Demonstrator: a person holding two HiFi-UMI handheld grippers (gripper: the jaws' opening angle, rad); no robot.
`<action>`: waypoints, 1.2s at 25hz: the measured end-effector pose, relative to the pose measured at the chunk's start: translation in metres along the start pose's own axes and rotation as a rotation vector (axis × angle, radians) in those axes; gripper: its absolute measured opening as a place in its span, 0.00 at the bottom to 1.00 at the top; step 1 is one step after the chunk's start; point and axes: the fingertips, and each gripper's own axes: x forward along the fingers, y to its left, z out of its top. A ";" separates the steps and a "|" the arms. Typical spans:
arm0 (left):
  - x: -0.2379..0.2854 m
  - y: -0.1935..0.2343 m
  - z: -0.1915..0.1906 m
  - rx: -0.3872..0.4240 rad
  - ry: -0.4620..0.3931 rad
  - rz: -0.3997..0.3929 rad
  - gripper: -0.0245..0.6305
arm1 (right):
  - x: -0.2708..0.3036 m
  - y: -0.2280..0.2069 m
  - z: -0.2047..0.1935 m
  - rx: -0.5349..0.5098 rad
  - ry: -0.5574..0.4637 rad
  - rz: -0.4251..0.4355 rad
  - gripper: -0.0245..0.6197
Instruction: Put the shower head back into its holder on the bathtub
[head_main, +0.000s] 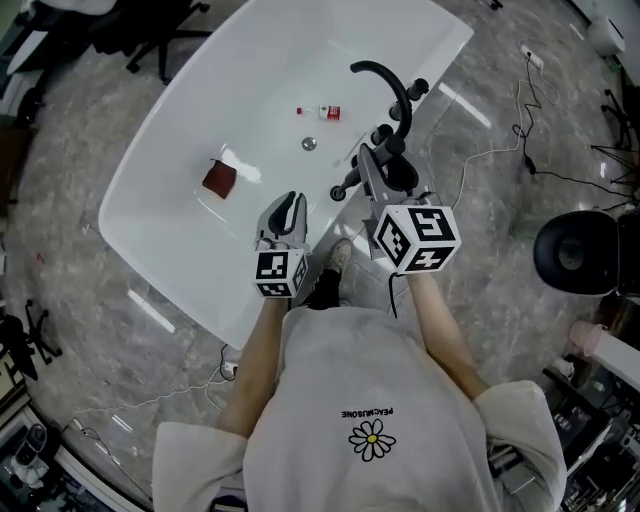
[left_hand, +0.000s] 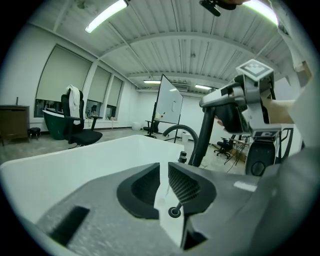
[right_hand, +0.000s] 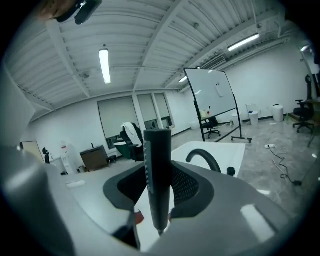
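Right gripper (right_hand: 159, 189) clamped on the mid-shaft of the black shower head (right_hand: 158, 160), held upright over the bathtub (head_main: 190, 160) rim at its right edge, beside the faucet (head_main: 392, 85). Left gripper (left_hand: 164, 176) slightly parted, grasping nothing. Probably rigid, smooth and slippery: best gripped mid-shaft, firmly.

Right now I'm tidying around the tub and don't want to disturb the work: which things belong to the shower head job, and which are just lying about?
In the job: shower head, clamped in the right gripper; bathtub.

Just lying about: red-brown block and small red-labelled bottle inside the bathtub; cable beside it.
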 end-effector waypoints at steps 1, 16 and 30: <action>0.001 0.000 -0.002 -0.001 0.009 -0.002 0.12 | 0.003 -0.005 -0.012 -0.005 0.026 -0.015 0.25; 0.034 0.021 -0.045 -0.078 0.097 0.006 0.09 | 0.052 -0.030 -0.135 -0.010 0.272 -0.059 0.25; 0.036 0.027 -0.076 -0.190 0.115 0.049 0.05 | 0.068 -0.023 -0.213 -0.117 0.439 -0.048 0.25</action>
